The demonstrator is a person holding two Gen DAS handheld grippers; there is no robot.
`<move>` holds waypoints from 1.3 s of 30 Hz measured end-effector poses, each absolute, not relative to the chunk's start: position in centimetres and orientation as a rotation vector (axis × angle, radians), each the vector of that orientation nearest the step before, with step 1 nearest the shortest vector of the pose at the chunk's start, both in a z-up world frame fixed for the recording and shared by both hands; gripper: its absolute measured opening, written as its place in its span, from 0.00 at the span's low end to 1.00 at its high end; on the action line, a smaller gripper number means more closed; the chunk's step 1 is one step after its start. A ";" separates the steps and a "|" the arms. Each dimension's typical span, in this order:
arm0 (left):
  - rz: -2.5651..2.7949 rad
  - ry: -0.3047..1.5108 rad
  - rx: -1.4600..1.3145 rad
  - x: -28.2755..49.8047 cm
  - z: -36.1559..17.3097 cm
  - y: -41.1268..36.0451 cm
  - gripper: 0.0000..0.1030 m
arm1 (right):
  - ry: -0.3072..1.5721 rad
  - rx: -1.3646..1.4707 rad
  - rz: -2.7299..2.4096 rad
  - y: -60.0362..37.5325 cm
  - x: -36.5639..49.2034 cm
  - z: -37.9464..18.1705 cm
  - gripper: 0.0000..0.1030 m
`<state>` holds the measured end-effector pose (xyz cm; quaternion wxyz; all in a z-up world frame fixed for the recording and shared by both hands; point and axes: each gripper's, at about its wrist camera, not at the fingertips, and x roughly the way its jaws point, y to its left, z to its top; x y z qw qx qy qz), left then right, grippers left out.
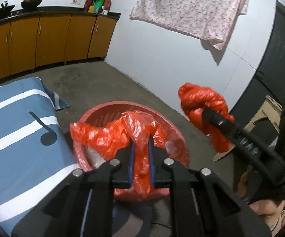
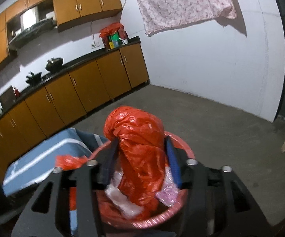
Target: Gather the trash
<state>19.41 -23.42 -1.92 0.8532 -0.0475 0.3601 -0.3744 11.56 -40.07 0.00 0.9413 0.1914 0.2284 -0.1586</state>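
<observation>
A red trash bin (image 1: 174, 130) stands on the floor, lined with an orange-red plastic bag (image 1: 106, 136). My left gripper (image 1: 141, 148) is shut on one bunched part of the bag's rim above the bin. My right gripper (image 2: 141, 144) is shut on another twisted, bunched part of the bag (image 2: 138, 138); it also shows in the left wrist view (image 1: 198, 101), lifted to the right of the bin. In the right wrist view the bin (image 2: 189, 152) sits below, with clear and pink plastic trash (image 2: 122, 197) inside the bag.
A blue-and-white striped cloth (image 1: 13, 134) covers a surface left of the bin. Orange kitchen cabinets (image 1: 43, 39) line the far wall. A floral sheet (image 1: 191, 6) hangs on the white wall. Cardboard (image 1: 269, 110) lies at the right. Bare concrete floor (image 2: 221, 122) lies beyond the bin.
</observation>
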 end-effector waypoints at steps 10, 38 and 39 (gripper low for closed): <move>-0.699 0.764 -0.092 19.8 -2.7 -21.0 0.52 | 0.438 0.343 -0.302 -38.8 9.4 0.2 0.79; -0.038 0.423 0.050 -1.5 3.8 -0.3 0.96 | 0.451 0.048 -0.170 -24.0 -3.6 1.0 0.98; -0.034 0.423 0.050 -1.8 3.8 -0.2 0.96 | 0.459 0.048 -0.173 -23.8 -3.8 0.8 0.98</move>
